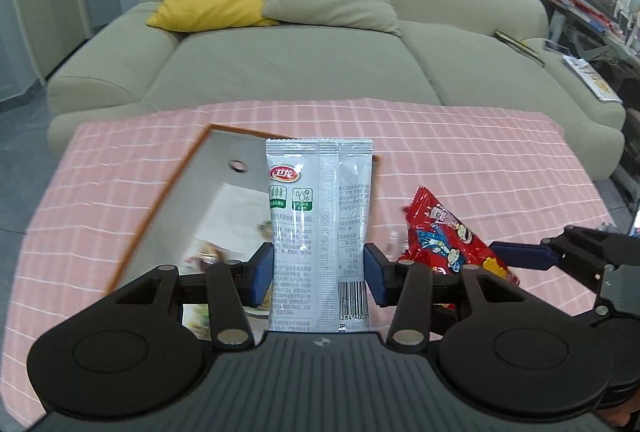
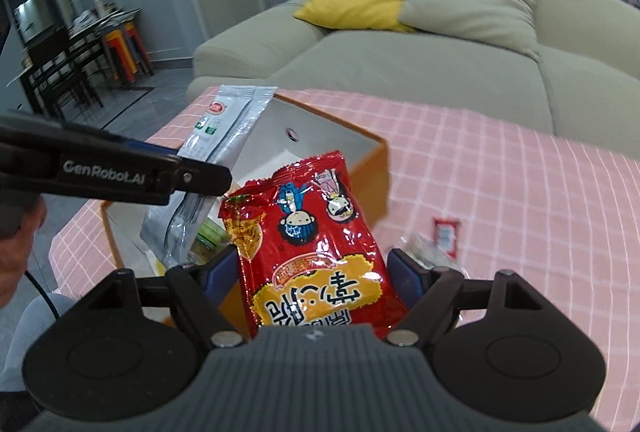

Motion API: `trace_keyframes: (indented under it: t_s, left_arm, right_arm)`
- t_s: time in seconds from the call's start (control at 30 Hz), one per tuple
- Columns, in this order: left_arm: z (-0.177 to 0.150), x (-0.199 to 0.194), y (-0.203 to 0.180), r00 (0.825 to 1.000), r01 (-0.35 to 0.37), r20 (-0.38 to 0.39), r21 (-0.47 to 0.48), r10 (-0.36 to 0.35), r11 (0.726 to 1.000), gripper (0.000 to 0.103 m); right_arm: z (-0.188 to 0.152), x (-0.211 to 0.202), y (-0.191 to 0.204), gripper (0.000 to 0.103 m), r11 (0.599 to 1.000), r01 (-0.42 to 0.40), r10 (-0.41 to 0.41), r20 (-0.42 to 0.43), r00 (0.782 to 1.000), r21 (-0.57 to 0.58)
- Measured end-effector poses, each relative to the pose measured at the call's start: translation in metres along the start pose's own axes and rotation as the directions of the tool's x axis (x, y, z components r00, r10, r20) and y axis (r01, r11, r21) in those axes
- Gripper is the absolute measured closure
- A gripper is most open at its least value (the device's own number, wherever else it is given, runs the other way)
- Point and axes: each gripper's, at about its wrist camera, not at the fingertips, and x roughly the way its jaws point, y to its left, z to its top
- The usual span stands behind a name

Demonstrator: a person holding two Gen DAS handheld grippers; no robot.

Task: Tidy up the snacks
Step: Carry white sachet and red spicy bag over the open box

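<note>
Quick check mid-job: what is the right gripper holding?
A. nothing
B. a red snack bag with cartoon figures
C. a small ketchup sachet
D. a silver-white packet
B: in the right wrist view the right gripper has its jaws closed on the red snack bag; the silver-white packet sits in the left gripper.

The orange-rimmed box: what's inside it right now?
Inside the box, printed packets lie on the floor, blurred. The silver packet and red packet, both held, cover the rest.
</note>
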Motion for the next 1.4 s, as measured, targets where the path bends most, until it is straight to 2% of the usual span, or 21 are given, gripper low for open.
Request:
trace_keyframes:
  t_s: [0.3,0.5,0.67,1.03,1.23,1.4]
  left_arm:
    - [0.01,0.011,0.036,0.998,-0.053,-0.034,0.038,0.054,0.998,0.05]
    - [0.011,0.033,0.044,0.994,-0.073,-0.08,0.092,0.08,0.993,0.05]
    - [0.011,0.051,0.05,0.99,-0.079,-0.109,0.137,0.094,0.987,0.05]
    - [0.012,0.094,0.064,0.978,-0.065,-0.186,0.146,0.092,0.987,0.05]
    - [0.014,0.116,0.068,0.968,-0.078,-0.225,0.139,0.108,0.987,0.05]
    - [0.016,0.133,0.068,0.962,-0.078,-0.25,0.137,0.11,0.988,0.05]
  right_arm:
    - [0.038,0.035,0.042,0.027,0.984,-0.006,0.004,-0.011,1.0,-0.181]
    - [0.048,0.069,0.064,0.027,0.929,0.02,-0.037,-0.04,0.998,-0.37]
    - [0.05,0.093,0.071,0.027,0.882,0.022,-0.058,-0.062,0.996,-0.471]
    - [0.054,0.139,0.061,0.03,0.833,-0.039,-0.044,-0.137,0.99,-0.551]
    - [0.057,0.163,0.057,0.03,0.812,-0.032,-0.086,-0.173,0.981,-0.583]
    - [0.06,0.174,0.05,0.03,0.812,-0.017,-0.11,-0.182,0.977,-0.583]
